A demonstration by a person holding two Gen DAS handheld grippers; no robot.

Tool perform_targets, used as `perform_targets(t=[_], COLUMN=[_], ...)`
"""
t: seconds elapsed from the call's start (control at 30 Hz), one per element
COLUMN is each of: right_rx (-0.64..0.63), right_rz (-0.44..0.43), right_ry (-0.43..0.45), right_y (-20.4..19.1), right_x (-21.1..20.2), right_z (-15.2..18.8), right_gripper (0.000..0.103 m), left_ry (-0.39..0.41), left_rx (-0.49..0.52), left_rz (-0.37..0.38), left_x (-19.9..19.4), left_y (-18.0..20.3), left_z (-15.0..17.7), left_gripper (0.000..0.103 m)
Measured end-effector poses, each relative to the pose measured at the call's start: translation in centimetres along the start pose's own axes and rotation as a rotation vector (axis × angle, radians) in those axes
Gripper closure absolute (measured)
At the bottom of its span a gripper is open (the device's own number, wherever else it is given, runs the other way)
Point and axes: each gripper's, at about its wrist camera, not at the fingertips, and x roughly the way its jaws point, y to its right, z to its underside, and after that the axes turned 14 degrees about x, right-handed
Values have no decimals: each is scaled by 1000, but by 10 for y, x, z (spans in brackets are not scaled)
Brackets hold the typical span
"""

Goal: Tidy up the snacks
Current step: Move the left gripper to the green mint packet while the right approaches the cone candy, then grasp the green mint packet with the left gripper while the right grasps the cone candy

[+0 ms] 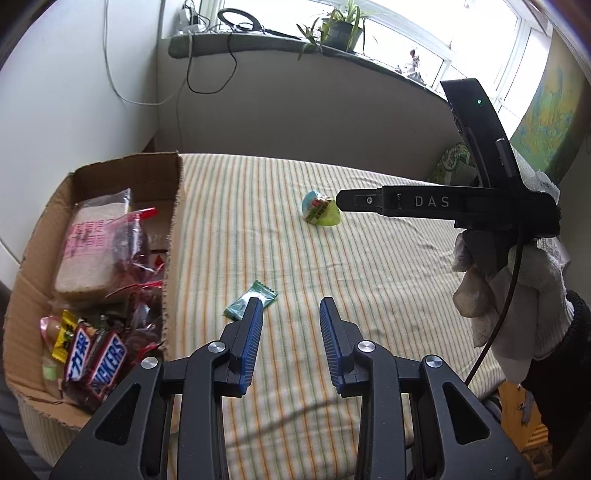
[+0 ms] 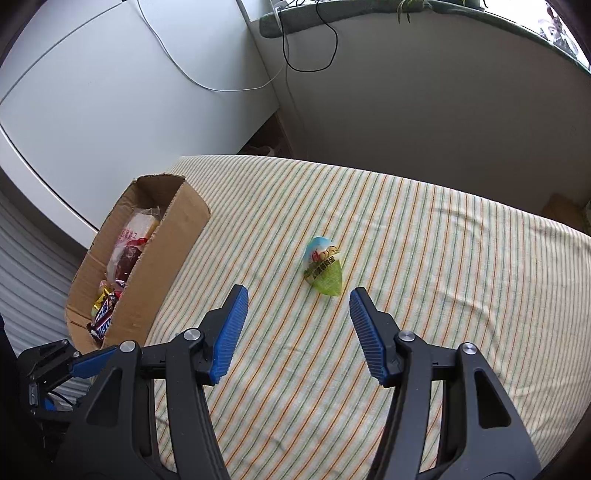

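Your right gripper, wide open and empty, straddles the egg-shaped snack; your left gripper, open, nears the green candy, both bound for the box.

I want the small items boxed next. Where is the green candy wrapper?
In the left wrist view the green candy wrapper lies on the striped cloth, just right of the cardboard box, at the left gripper's left fingertip.

A home room: a striped cloth-covered table beneath a windowsill with potted plants.
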Motion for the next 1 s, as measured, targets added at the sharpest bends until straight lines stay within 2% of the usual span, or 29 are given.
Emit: perform_targets(t=[0.3,0.63,1.0], right_rx=[14,24,27], right_rz=[-28,-52,-65], right_ry=[-25,-34,-28], right_y=[15,21,26], right_x=[31,40,35], right_z=[-9,-13,-9], right_gripper=[43,43,43], left_ry=[-106,-171,-224], left_rx=[-55,-84,-96], left_rz=[-15,-27,0], left_x=[57,76,95], left_y=[-15,-21,-21], left_z=[-20,-24,-27], left_gripper=[73,73,72])
